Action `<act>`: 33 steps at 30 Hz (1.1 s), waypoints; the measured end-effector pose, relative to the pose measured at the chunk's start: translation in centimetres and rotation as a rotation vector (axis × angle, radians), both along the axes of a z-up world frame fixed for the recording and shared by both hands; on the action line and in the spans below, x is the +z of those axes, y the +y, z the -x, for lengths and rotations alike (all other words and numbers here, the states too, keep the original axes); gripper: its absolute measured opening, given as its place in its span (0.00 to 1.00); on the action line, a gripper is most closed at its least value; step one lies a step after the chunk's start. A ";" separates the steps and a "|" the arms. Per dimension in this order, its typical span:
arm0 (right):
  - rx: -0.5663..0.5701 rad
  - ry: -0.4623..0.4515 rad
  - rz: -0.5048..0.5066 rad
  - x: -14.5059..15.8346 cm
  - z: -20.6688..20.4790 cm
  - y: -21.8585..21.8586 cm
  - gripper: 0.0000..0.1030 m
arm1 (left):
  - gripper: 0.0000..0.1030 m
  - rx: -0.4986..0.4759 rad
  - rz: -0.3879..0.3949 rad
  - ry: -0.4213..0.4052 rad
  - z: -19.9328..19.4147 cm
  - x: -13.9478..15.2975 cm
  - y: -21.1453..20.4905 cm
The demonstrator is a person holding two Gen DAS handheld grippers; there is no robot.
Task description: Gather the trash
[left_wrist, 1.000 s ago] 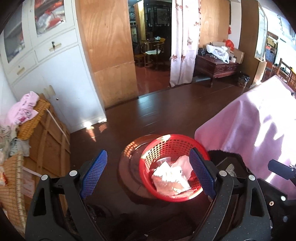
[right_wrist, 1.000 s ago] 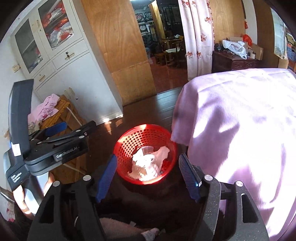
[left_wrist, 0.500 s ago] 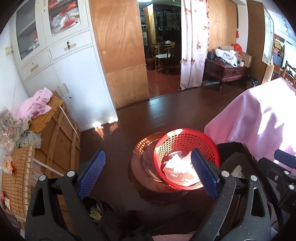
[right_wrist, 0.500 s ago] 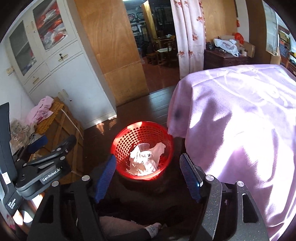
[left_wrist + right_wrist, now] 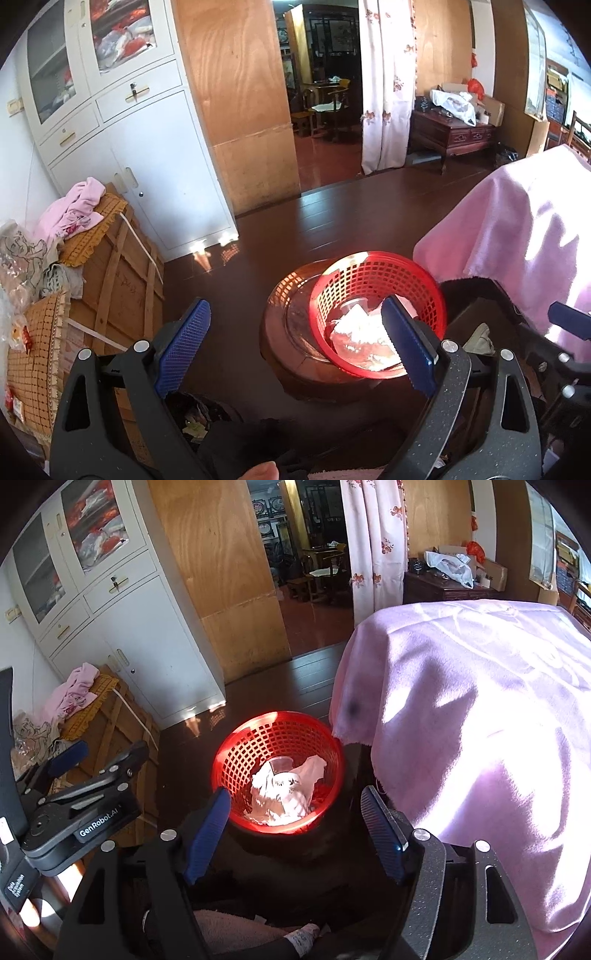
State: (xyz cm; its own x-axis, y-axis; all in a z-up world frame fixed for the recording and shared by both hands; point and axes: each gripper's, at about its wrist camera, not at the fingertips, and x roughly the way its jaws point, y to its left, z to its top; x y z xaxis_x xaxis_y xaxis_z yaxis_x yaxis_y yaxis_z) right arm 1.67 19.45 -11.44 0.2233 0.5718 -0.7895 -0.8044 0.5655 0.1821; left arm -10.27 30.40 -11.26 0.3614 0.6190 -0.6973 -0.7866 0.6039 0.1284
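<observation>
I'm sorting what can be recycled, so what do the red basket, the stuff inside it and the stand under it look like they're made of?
Red basket: moulded plastic, glossy, with a regular lattice of holes. White trash inside: crumpled paper or thin plastic wrap, hard to tell which; a clear plastic cup sits among it. Round stand: probably dark varnished wood, given its sheen.
</observation>
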 end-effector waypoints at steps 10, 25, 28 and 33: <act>0.000 -0.017 0.016 -0.1 0.0 -0.2 0.74 | 0.89 -0.004 0.001 0.007 -0.3 0.1 -0.3; 0.005 -0.007 0.028 -0.6 0.0 0.1 0.75 | 0.90 -0.015 0.012 0.020 -0.4 -0.3 -0.2; 0.004 -0.006 0.027 -0.6 0.0 0.1 0.75 | 0.90 -0.017 0.012 0.019 -0.5 -0.3 -0.2; 0.006 -0.004 0.027 -0.7 0.0 0.1 0.75 | 0.90 -0.022 0.018 0.015 -0.4 -0.3 -0.3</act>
State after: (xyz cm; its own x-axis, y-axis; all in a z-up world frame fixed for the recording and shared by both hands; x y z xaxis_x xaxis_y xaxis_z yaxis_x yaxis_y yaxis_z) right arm 1.68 19.54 -12.13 0.2230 0.5519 -0.8035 -0.8085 0.5652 0.1639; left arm -9.82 30.07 -11.53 0.3646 0.5986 -0.7132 -0.7712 0.6234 0.1290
